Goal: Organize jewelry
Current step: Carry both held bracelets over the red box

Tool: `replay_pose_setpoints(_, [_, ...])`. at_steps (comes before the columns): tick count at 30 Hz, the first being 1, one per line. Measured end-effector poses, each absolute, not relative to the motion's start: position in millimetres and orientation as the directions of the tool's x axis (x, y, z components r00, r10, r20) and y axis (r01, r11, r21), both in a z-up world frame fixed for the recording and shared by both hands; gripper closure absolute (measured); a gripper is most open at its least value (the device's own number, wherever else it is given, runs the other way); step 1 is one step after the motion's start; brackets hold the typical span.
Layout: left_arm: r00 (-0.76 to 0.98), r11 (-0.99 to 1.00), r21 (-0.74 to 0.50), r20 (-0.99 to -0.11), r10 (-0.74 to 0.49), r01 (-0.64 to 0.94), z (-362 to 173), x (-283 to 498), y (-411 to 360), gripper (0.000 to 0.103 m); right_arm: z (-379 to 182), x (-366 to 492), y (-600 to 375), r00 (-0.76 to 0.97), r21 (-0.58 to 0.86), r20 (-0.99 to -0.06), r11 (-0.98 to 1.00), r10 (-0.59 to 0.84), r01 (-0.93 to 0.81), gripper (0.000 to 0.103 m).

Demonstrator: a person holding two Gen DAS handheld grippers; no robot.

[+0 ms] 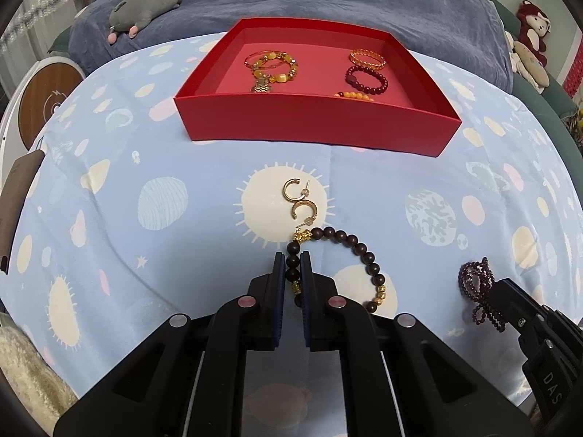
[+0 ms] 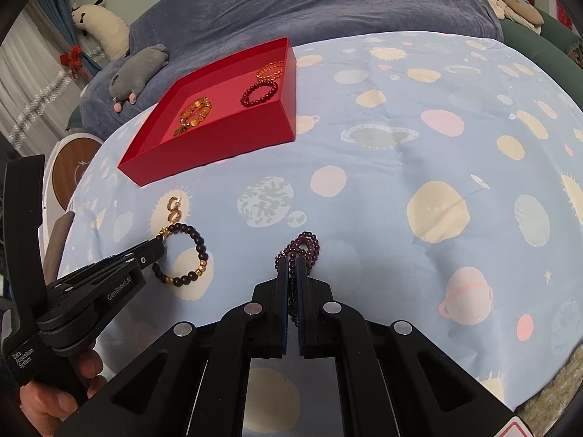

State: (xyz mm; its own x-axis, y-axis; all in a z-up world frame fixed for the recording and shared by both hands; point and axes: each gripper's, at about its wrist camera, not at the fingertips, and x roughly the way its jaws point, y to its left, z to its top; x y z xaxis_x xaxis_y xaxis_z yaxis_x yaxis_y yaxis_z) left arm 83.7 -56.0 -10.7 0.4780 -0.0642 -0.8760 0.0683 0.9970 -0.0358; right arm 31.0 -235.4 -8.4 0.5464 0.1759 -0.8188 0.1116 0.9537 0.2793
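My left gripper (image 1: 292, 260) is shut on a dark wooden bead bracelet (image 1: 359, 249) with gold beads, which lies on the blue planet-print cloth. Two gold hoop earrings (image 1: 300, 198) lie just beyond it. My right gripper (image 2: 292, 266) is shut on a purple bead bracelet (image 2: 304, 244), also seen in the left wrist view (image 1: 475, 280). The red tray (image 1: 313, 123) stands farther back and holds a yellow bead bracelet (image 1: 273, 63), a gold bangle (image 1: 367, 59), a dark red bead bracelet (image 1: 366, 80) and an orange bead piece (image 1: 355, 95).
A grey plush toy (image 1: 145, 7) lies on the blue blanket behind the tray. A round wooden-topped device (image 1: 40, 105) stands at the left. More plush toys (image 1: 530, 43) sit at the far right. A fluffy cream rug (image 1: 22, 367) edges the cloth.
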Motion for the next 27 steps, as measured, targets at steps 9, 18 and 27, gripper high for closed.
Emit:
replay_pose_setpoints(9, [0.501, 0.997, -0.051, -0.862, -0.075, 0.062, 9.2, 79.1, -47.0, 0.095, 10.7, 26.5, -229.2, 0.576, 0.293, -0.795, 0.952, 0.191, 0.09, 0.099])
replay_pose_setpoints(18, [0.524, 0.996, -0.06, -0.847, -0.083, 0.061, 25.8, 77.1, -41.0, 0.095, 26.3, 28.1, -225.1, 0.599, 0.295, -0.777, 0.953, 0.196, 0.07, 0.099])
replay_pose_setpoints(27, [0.542, 0.996, -0.065, -0.836, -0.084, 0.055, 40.5, 82.4, -33.9, 0.095, 36.3, 34.9, -223.8, 0.612, 0.287, -0.766, 0.956, 0.196, 0.053, 0.099])
